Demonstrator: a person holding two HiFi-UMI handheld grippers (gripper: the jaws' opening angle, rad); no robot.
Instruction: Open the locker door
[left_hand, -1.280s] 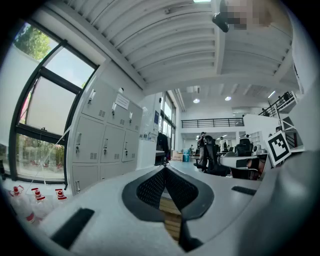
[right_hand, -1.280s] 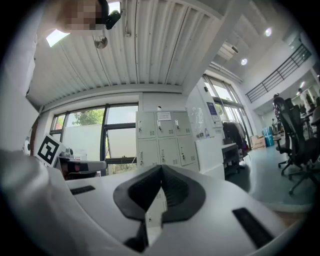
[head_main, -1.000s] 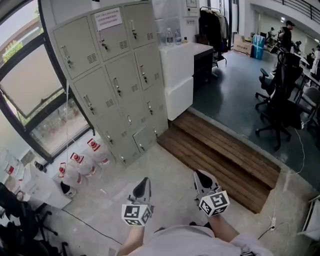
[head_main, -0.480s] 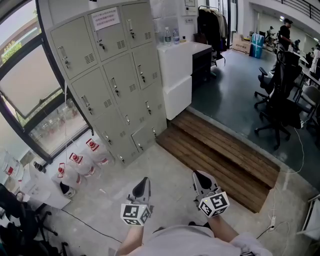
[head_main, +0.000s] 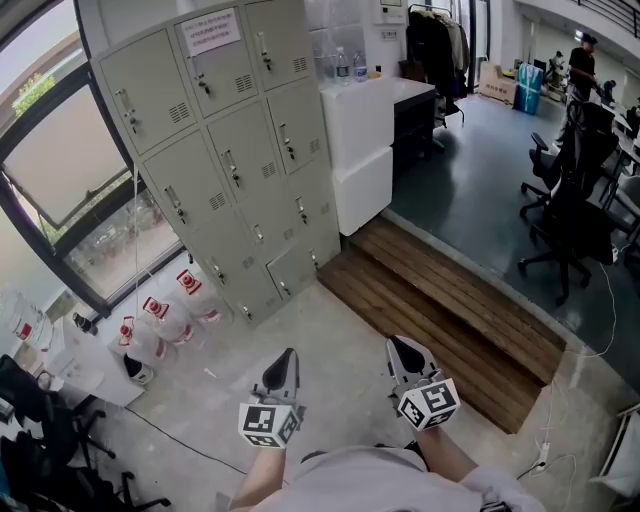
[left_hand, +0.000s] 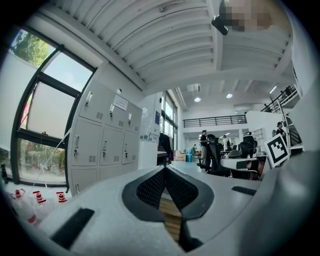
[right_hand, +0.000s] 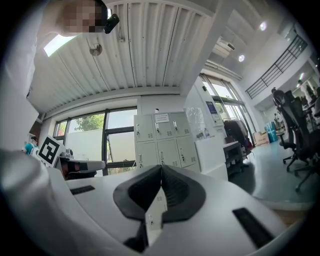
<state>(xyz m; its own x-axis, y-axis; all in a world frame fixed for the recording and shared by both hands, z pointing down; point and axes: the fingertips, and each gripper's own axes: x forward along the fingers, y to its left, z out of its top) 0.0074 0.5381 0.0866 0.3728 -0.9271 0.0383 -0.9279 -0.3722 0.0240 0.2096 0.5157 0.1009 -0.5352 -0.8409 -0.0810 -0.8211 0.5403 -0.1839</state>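
The pale grey steel locker bank stands by the window wall, well ahead of the person, every door apparently closed. A thin sheet-metal door should swing light and stiff on its hinges. The slim latch handle at its edge is the place to grip, though probably slippery. The left claw and right claw are both pinched together, empty, well short of it. Beside the lockers a white surface carries clear bottles. Concrete floor, a wooden step and black office chairs lie beyond.
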